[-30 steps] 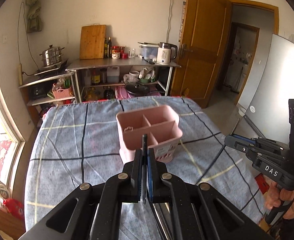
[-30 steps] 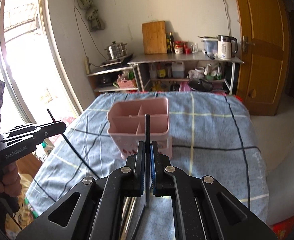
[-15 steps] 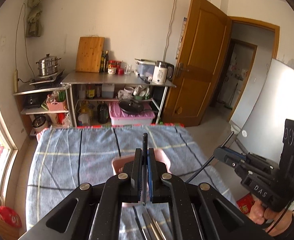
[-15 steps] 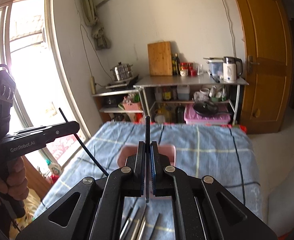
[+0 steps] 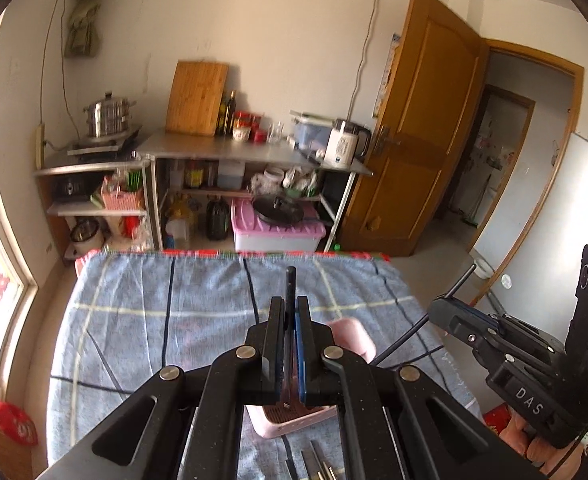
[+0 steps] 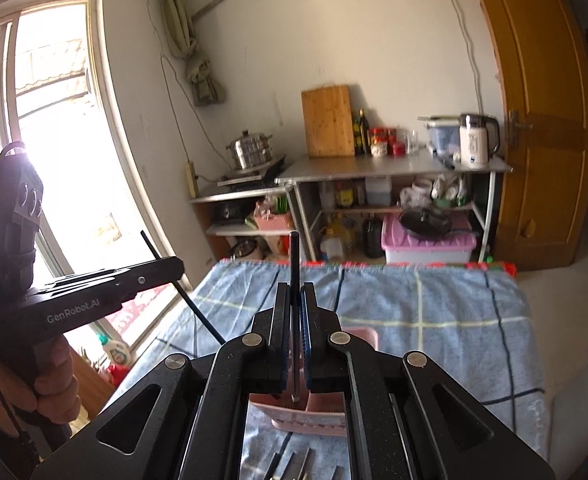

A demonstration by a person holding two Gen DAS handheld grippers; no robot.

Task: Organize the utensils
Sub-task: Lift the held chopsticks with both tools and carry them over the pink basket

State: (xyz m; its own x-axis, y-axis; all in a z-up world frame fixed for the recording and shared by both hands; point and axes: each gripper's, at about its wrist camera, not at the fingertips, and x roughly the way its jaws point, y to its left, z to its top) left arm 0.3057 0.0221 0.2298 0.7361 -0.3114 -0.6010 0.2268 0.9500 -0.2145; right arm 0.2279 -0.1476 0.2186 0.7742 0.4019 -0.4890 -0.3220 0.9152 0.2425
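chopsticks are what we have pinched, one per hand: our left hand-held gripper point(image 5: 289, 312) is clamped right down on a thin black chopstick point(image 5: 290, 286) that pokes up past its tips, and our right hand-held gripper point(image 6: 295, 300) is closed the same way on a second black chopstick point(image 6: 294, 256). both hang above the pink utensil caddy point(image 5: 289, 416), which sits on the blue checked cloth of the table point(image 5: 141, 320); we see the caddy mostly hidden behind the jaws (only its near wall and a far corner show). more metal utensils point(image 6: 294, 466) lie on the cloth just in front of the caddy, not yet sorted.

risk first: each stick is held by a narrow pinch near its lower part, so it could pivot or slip out of the pads if we swing, and land on the cloth or the floor. second, the caddy is light plastic and a stick driven into its rim or a divider could tip or shove it. third, we cannot see which compartment lies under either tip, so the pair may end up split between compartments. last, the two grippers are near each other, and the long sticks could cross and knock one another loose.
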